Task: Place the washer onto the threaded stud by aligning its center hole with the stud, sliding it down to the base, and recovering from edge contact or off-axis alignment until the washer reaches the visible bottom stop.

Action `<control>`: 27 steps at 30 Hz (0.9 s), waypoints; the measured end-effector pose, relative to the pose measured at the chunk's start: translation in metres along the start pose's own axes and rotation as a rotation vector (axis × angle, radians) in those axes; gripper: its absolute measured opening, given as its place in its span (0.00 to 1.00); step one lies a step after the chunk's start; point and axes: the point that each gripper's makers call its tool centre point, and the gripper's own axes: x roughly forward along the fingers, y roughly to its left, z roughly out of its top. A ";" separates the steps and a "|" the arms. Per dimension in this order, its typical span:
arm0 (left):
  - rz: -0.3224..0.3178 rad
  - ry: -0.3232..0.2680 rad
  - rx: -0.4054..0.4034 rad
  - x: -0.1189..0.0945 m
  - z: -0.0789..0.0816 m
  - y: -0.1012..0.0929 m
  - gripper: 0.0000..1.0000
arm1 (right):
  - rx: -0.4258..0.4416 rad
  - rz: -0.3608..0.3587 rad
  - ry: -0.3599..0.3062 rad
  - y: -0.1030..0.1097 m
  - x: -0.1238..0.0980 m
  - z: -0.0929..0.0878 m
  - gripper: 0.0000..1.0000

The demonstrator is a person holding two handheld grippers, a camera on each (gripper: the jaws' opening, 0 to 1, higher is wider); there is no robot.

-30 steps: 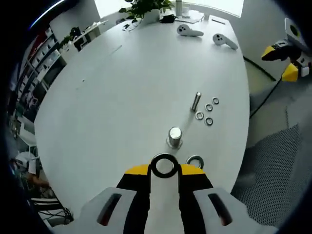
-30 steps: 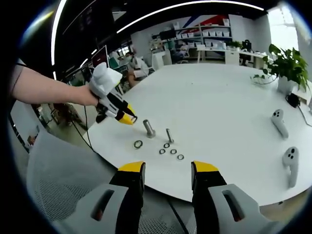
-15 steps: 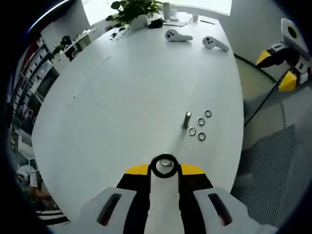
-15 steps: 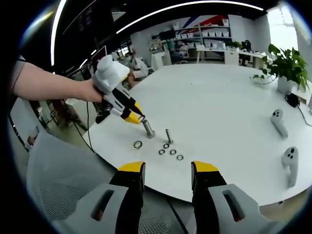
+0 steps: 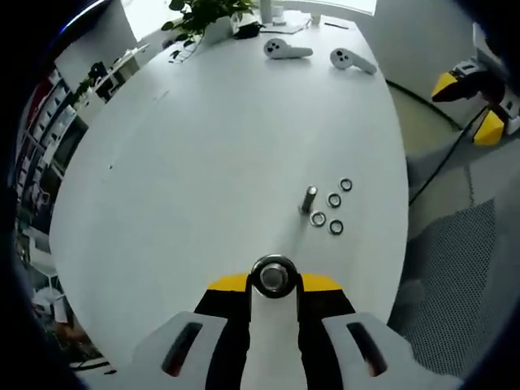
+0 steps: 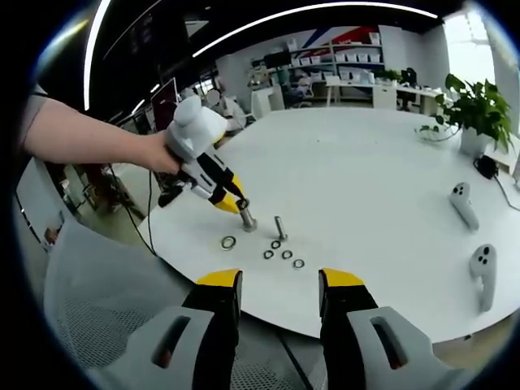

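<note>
washer [image 5: 273, 276] clamped flat between left gripper [image 5: 273, 286] tips, hole over the upright threaded stud [image 6: 246, 216]. right gripper [image 6: 279, 286] jaws apart, off the table [image 6: 366, 179].

shiny metal washer [image 5: 273, 276], matt white table [image 5: 203, 154]
</note>
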 end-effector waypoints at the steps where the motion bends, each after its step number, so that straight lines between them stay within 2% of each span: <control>1: 0.001 0.005 0.009 0.002 -0.001 0.000 0.19 | 0.000 0.000 0.000 0.000 0.000 0.000 0.40; 14: -0.020 0.074 0.016 0.039 -0.013 -0.002 0.19 | -0.001 -0.008 0.003 -0.002 0.000 0.000 0.40; 22: -0.025 0.082 -0.007 0.041 -0.015 -0.003 0.20 | -0.009 -0.007 0.009 -0.001 0.000 -0.001 0.40; 26: -0.003 0.088 0.030 0.040 -0.018 -0.003 0.21 | -0.009 -0.007 0.008 -0.001 0.000 -0.001 0.40; 27: -0.003 0.077 0.003 0.040 -0.018 -0.001 0.23 | -0.011 -0.007 0.009 -0.002 0.000 -0.001 0.40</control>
